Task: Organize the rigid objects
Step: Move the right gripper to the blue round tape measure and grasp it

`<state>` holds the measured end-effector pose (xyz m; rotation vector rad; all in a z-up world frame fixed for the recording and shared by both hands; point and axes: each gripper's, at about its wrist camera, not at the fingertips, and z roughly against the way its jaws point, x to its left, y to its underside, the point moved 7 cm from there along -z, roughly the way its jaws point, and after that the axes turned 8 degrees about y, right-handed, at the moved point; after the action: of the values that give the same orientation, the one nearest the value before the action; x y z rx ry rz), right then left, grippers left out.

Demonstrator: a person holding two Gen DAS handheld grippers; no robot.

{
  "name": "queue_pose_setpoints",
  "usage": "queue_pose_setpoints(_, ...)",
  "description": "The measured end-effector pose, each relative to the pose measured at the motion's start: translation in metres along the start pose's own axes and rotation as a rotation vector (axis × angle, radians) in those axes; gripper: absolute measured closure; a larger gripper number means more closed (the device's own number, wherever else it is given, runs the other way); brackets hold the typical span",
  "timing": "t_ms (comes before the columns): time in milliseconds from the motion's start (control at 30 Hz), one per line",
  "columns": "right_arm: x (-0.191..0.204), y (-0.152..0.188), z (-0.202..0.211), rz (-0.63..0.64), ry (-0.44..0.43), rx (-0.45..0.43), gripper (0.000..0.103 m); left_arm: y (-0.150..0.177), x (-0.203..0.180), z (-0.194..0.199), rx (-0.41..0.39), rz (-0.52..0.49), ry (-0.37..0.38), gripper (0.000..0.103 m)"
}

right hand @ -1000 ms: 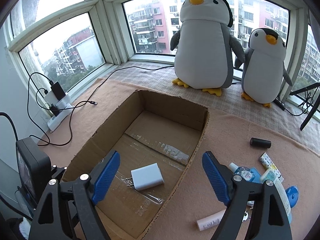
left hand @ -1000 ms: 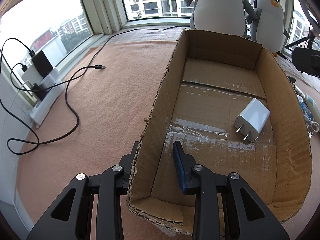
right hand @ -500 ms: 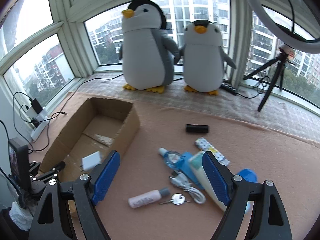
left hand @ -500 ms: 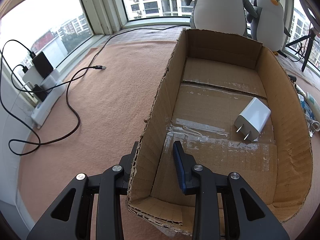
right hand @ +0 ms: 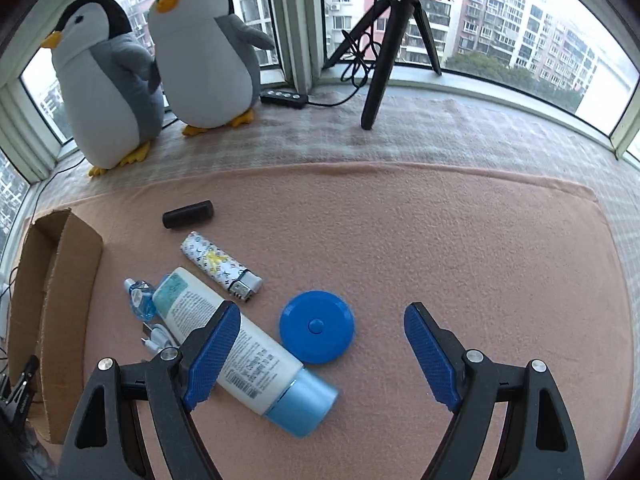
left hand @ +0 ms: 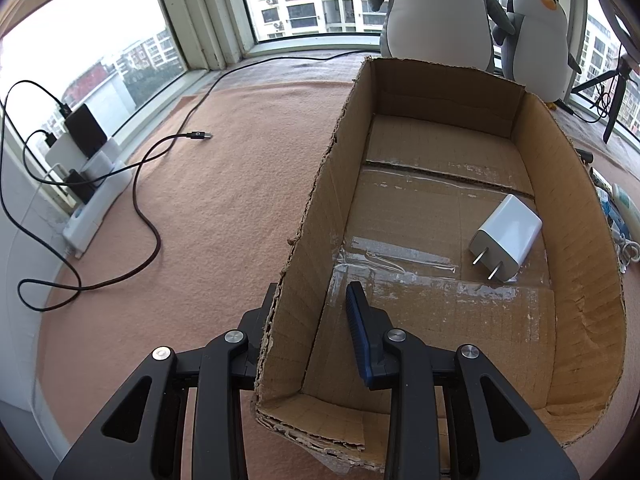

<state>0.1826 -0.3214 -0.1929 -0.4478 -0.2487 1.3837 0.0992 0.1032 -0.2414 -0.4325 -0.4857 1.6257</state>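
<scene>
An open cardboard box (left hand: pixel 580 240) holds a white plug charger (left hand: pixel 506 238). My left gripper (left hand: pixel 312 292) straddles the box's left wall near the front corner, with one finger outside and the blue pad (left hand: pixel 358 332) inside. Its jaws are narrowed, and box floor shows between pad and wall. My right gripper (right hand: pixel 322 316) is open above a blue round disc (right hand: pixel 316 326). Its left pad overlaps a white tube with a blue cap (right hand: pixel 236 348). Beyond lie a patterned lighter (right hand: pixel 220 266), a black cylinder (right hand: pixel 188 215), a small blue bottle (right hand: pixel 140 298) and a white cable (right hand: pixel 158 336).
The box (right hand: pixel 52 300) stands at the left edge of the right wrist view. Two plush penguins (right hand: pixel 200 52) and a tripod (right hand: pixel 396 40) stand by the window. A black cable (left hand: pixel 152 208) and a power strip (left hand: pixel 96 200) lie left of the box on the pink mat (right hand: pixel 480 260).
The right gripper has swung right, from above the box to over the loose items, still open. The left gripper and the box have not moved.
</scene>
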Motion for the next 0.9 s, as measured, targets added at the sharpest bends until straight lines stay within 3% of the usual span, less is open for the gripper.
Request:
queue_pose_setpoints(133, -0.002, 0.001, -0.014, -0.032, -0.005, 0.051, 0.029, 0.000, 0.000, 0.000, 0.000, -0.001, 0.000, 0.072)
queue_pose_setpoints(367, 0.004, 0.006, -0.036, -0.019, 0.009, 0.119, 0.030, 0.000, 0.000, 0.000, 0.001, 0.000, 0.000, 0.072)
queue_pose_setpoints(900, 0.002, 0.018, -0.042, 0.050, 0.031, 0.146, 0.057, 0.000, -0.001, 0.000, 0.000, 0.001, 0.000, 0.073)
